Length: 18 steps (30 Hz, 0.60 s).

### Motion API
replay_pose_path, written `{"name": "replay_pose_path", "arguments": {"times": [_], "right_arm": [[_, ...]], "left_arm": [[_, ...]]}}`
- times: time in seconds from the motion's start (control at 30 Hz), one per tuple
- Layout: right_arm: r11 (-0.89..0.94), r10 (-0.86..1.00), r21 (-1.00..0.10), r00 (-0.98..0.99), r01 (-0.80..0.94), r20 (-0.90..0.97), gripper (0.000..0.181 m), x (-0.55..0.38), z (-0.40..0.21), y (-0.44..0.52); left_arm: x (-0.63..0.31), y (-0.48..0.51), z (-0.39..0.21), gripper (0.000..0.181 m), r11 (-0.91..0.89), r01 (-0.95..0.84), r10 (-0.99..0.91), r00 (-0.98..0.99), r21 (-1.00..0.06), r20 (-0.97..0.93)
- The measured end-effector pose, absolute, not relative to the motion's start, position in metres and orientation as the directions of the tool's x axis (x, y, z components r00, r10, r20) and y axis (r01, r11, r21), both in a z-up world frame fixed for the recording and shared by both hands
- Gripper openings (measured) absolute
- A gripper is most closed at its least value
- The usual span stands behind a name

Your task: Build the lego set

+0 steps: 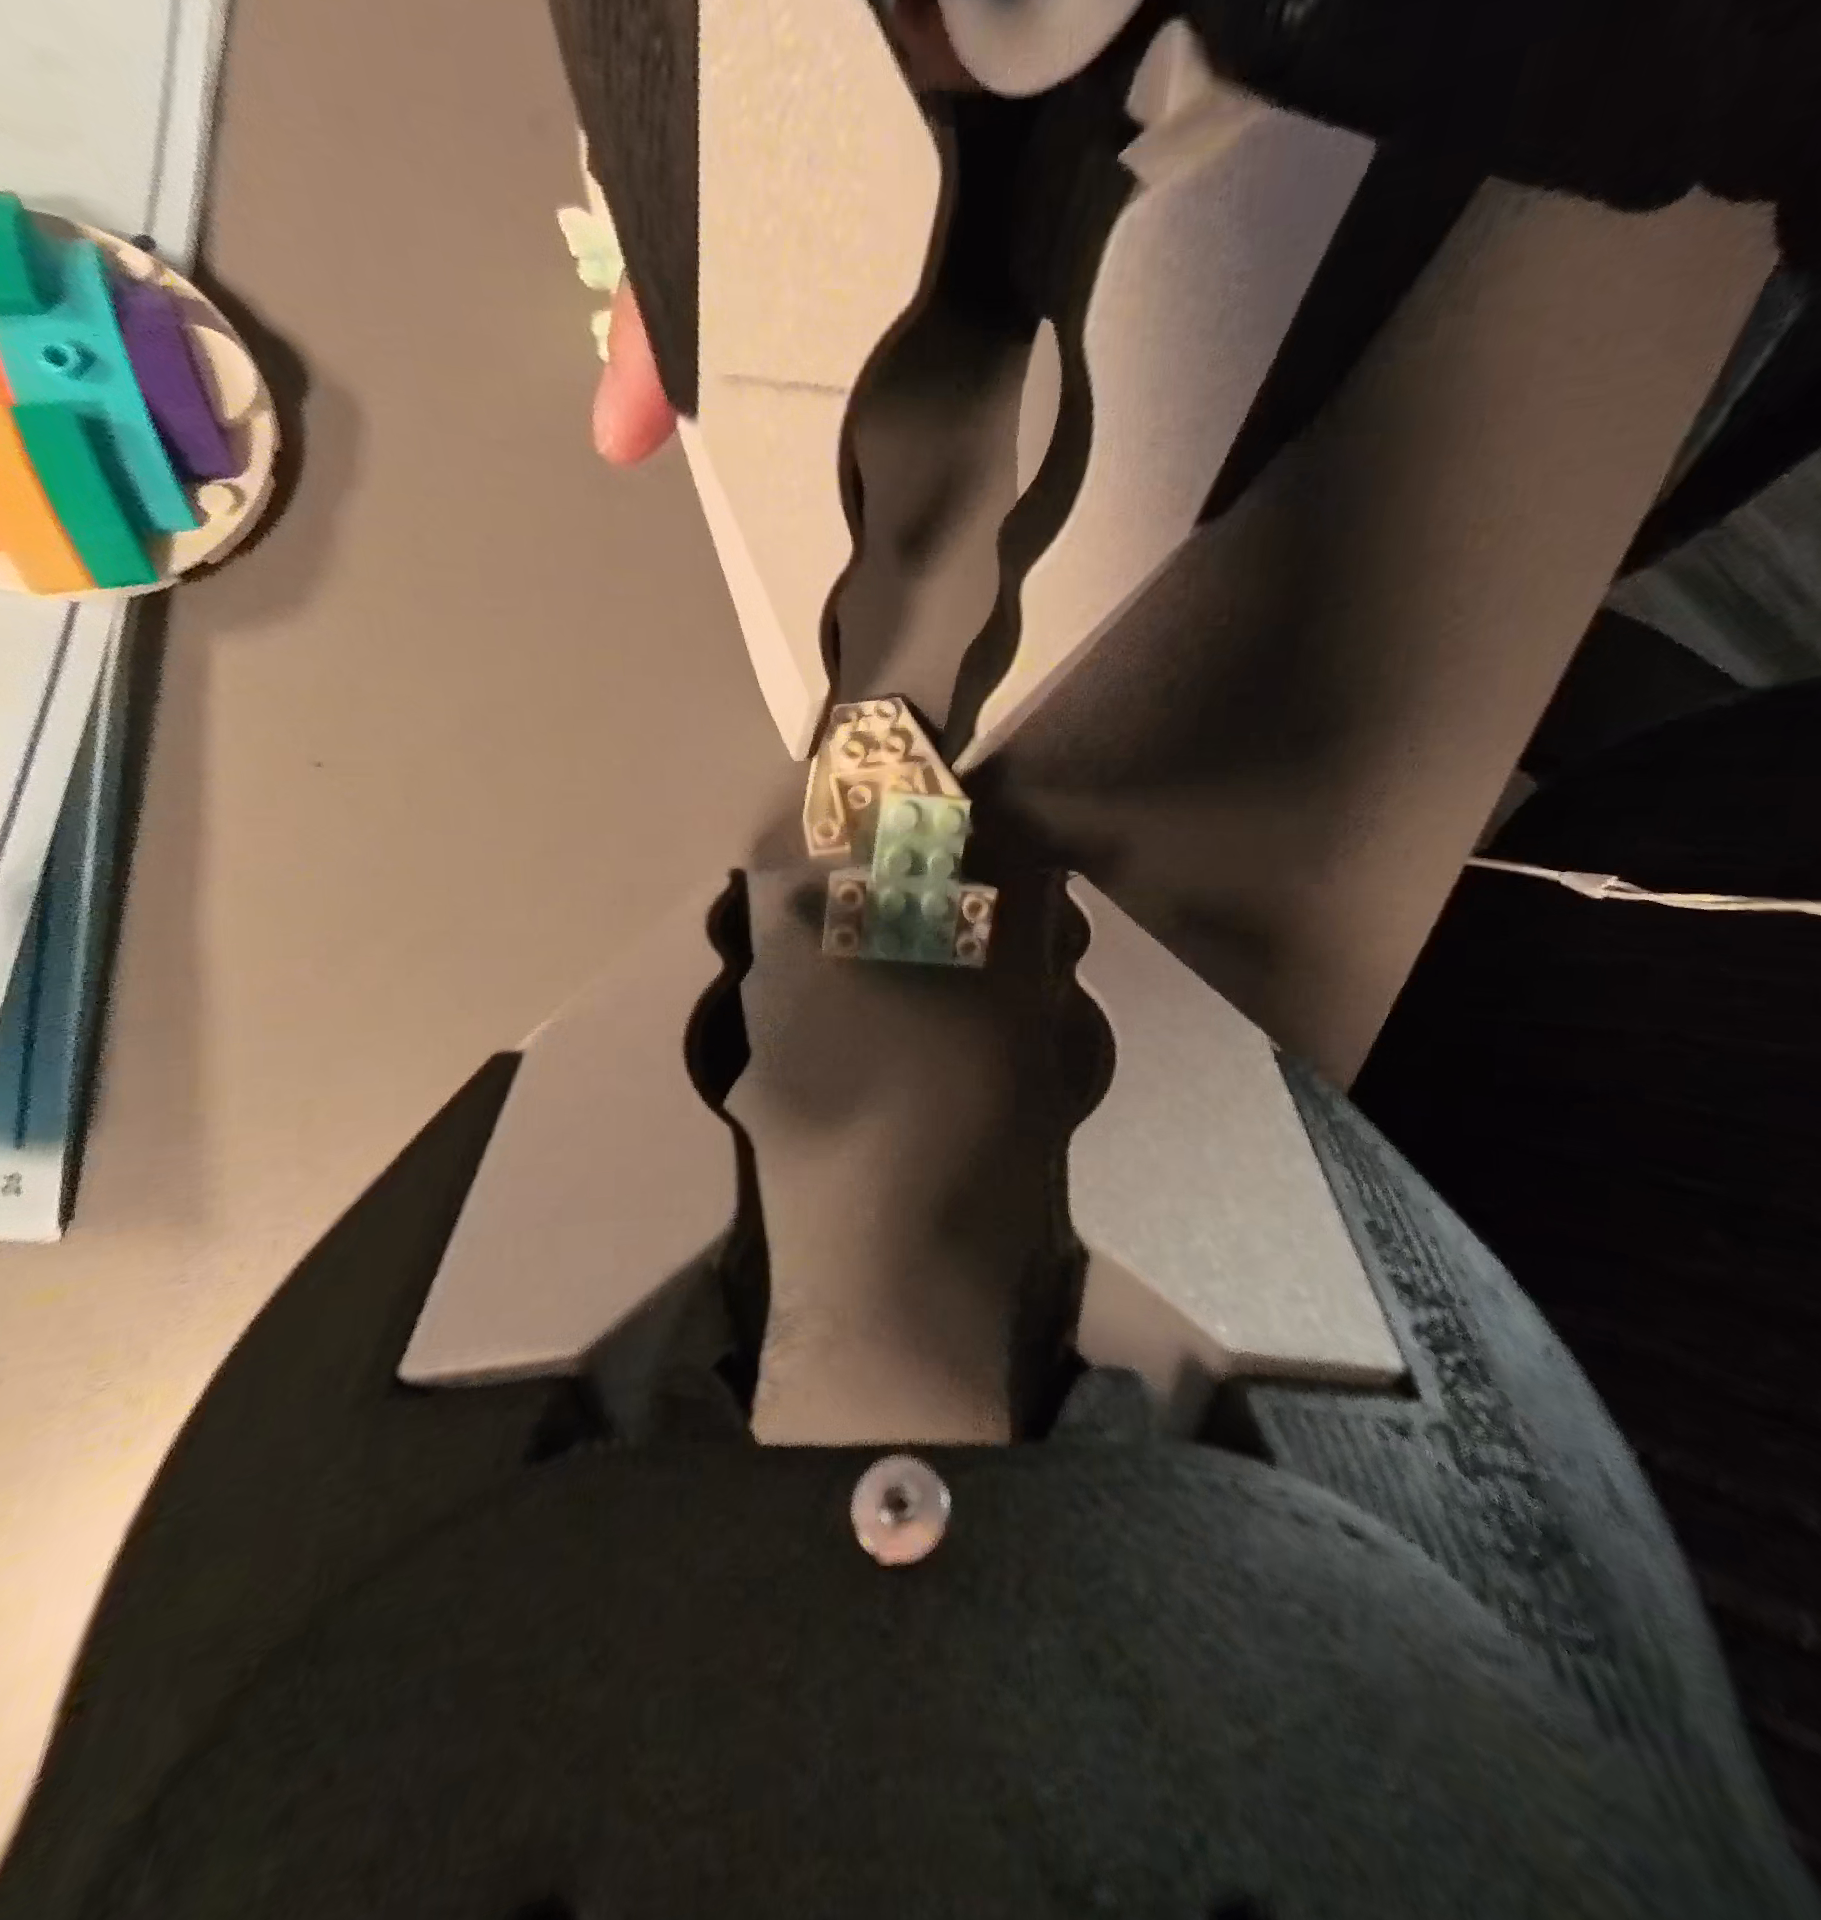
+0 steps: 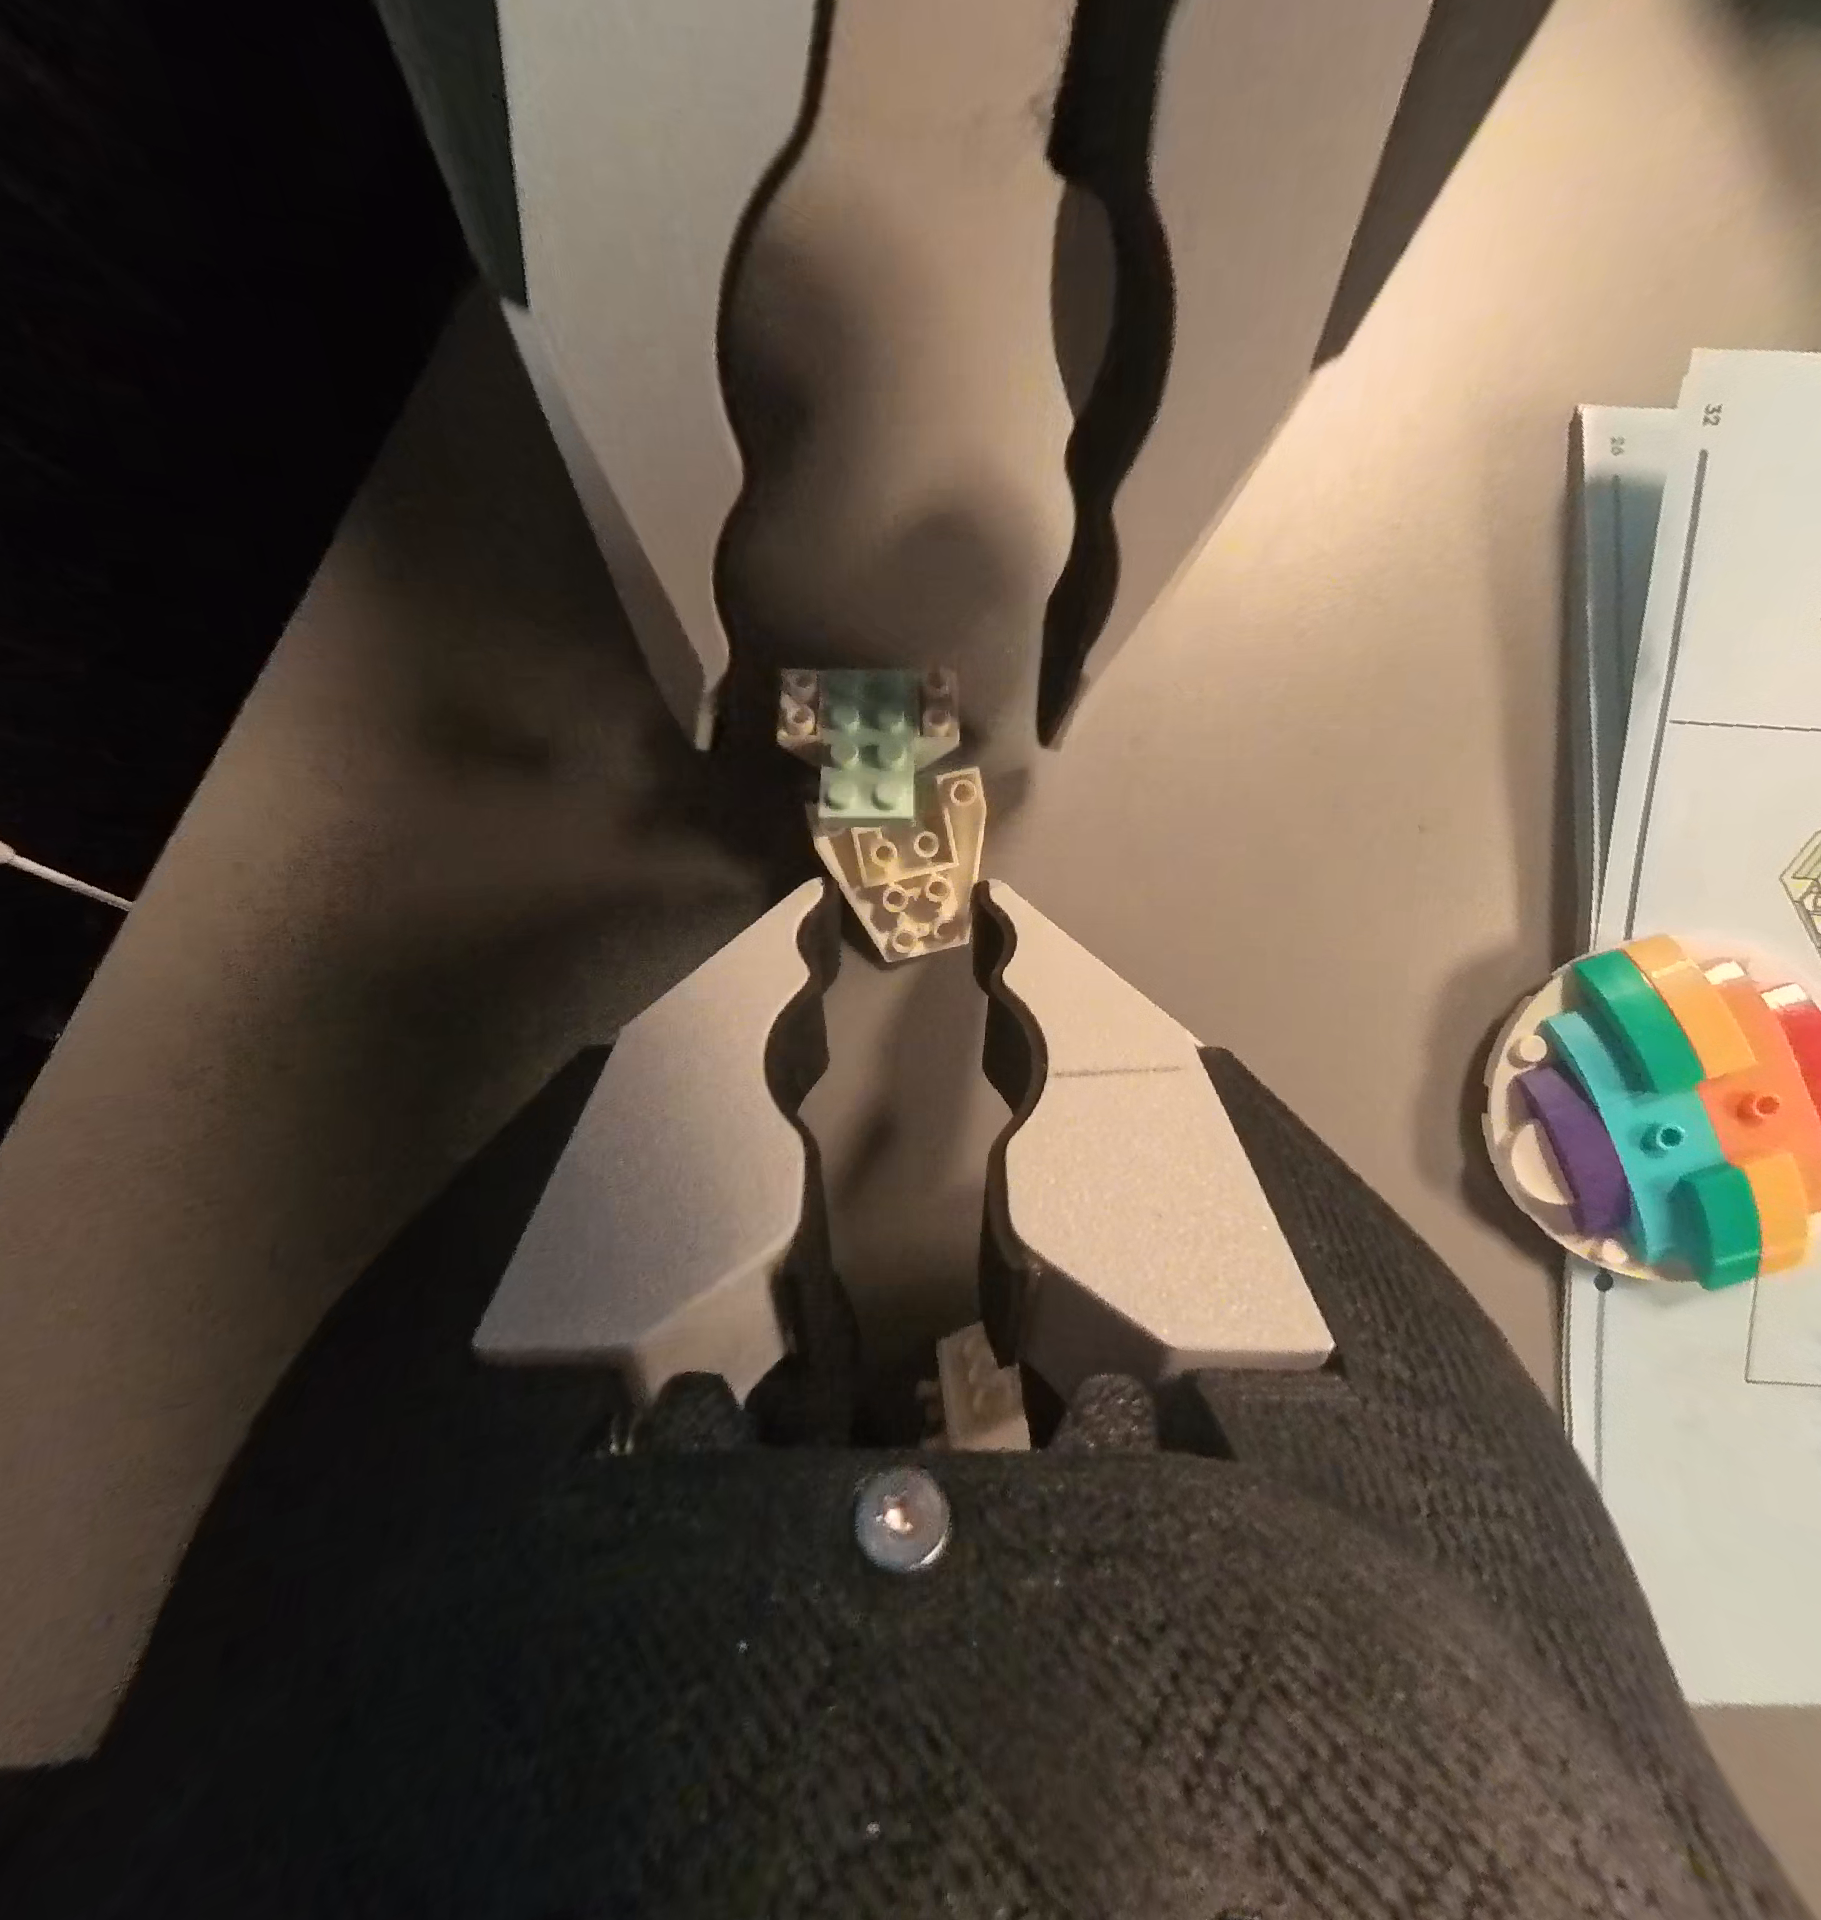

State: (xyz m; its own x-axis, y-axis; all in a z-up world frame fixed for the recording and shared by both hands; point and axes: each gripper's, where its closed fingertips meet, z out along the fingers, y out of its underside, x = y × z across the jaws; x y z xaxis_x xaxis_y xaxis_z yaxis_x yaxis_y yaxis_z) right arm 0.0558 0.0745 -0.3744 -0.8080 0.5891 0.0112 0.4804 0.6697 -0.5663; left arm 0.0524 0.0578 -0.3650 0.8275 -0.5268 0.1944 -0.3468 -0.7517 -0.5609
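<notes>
Lego sub-assembly of tan wedge plates and pale-green studded plates (image 2: 875, 800) sits on the desk (image 2: 1249, 727), right gripper (image 2: 898, 906) fingers clamping its tan end, left gripper (image 1: 901, 883) fingers released around its green end, seemingly steadying it for pressing.

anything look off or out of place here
Yes: a loose tan brick sits wedged at the base of the right hand-held gripper, between its fingers, away from the tan and green assembly held at the tips.

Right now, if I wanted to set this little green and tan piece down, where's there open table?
Bare table lies between the grippers and the instruction booklet, and left of the left gripper toward the booklet edge. It is crowded at the centre, where both grippers meet on the green and tan assembly, and the rainbow disc sits on the booklet.
</notes>
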Motion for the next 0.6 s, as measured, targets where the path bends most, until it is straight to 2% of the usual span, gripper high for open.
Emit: {"name": "replay_pose_path", "arguments": {"times": [0.2, 0.3, 0.47, 0.6], "right_arm": [[0.655, 0.594, -0.585, -0.805, 0.478, 0.008, 0.025, 0.056, -0.374, 0.073], [0.644, 0.618, -0.602, -0.785, 0.472, 0.046, 0.036, 0.055, -0.372, 0.075], [0.580, 0.662, -0.700, -0.742, 0.417, 0.106, 0.048, 0.061, -0.356, 0.073], [0.495, 0.710, -0.767, -0.699, 0.409, 0.085, 0.056, 0.063, -0.357, 0.067]], "left_arm": [[0.047, 0.046, -0.360, 0.057, -0.666, -0.356, -0.553, 0.825, -0.655, 0.114], [0.043, 0.040, -0.359, 0.056, -0.609, -0.380, -0.568, 0.822, -0.696, 0.048], [0.043, 0.034, -0.352, 0.060, -0.542, -0.364, -0.601, 0.798, -0.757, 0.047], [0.043, 0.037, -0.355, 0.068, -0.535, -0.364, -0.640, 0.764, -0.763, 0.084]]}}
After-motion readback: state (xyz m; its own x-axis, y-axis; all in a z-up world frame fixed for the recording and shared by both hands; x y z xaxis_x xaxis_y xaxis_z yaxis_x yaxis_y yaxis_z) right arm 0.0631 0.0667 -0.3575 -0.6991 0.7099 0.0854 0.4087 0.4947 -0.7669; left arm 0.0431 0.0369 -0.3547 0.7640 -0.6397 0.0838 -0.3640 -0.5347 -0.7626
